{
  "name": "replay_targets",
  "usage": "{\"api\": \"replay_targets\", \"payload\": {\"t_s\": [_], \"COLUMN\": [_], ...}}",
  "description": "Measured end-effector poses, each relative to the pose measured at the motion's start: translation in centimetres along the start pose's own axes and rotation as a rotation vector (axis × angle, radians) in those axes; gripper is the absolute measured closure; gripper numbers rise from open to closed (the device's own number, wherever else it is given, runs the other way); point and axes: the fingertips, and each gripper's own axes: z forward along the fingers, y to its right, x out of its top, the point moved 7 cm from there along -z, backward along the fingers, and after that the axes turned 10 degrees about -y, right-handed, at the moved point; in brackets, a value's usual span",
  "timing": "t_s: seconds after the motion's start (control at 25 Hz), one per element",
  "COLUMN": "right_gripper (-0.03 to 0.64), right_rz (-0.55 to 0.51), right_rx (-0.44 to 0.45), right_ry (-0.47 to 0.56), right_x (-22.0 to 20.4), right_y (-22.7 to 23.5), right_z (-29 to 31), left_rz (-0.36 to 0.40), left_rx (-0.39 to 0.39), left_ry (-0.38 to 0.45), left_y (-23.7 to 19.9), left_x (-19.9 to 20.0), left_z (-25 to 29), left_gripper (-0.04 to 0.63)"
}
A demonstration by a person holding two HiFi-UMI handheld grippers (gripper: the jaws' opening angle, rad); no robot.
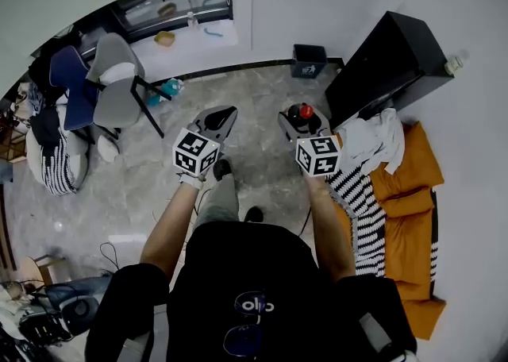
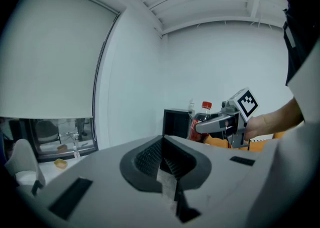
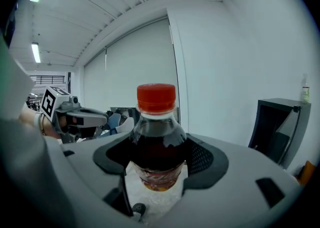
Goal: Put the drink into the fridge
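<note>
Bottle (image 3: 156,139) of dark drink, red cap, clamped upright in right tool (image 3: 159,166); left tool (image 2: 163,161) jaws together, empty.

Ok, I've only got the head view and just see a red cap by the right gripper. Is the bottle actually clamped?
Observer: Yes. The right gripper view shows the right gripper shut on the bottle, with a pad against each side of its dark body.
Operator: And the left one, is it carrying anything?
Observer: No. In its own view the left gripper has its jaws together with nothing between them.
Operator: Is the bottle tipping?
Observer: No. The left gripper view shows it upright, with the cap on top, and the right gripper held level.
</note>
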Motion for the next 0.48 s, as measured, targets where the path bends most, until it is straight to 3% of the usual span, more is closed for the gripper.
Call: {"api": "replay_targets", "payload": {"t_s": [0.2,0.48], "right_gripper": [0.305,0.305], "right_rz": [-0.015,0.008], "right_rx": [-0.005,-0.035], "right_ry": [0.002,0.011], "right_x": [2.5,8.3], "right_y": [2.2,5.5], "right_z": [4.9,14.1], "left_rz": [-0.005,0.014], "left_rx": [-0.004,-0.050], "left_ry": [0.014,0.019], "left_y": [-5.0,-15.2], "left_x": [0.9,4.4], "left_z": [3.8,9.9], "left_gripper": [0.592,0.592]}}
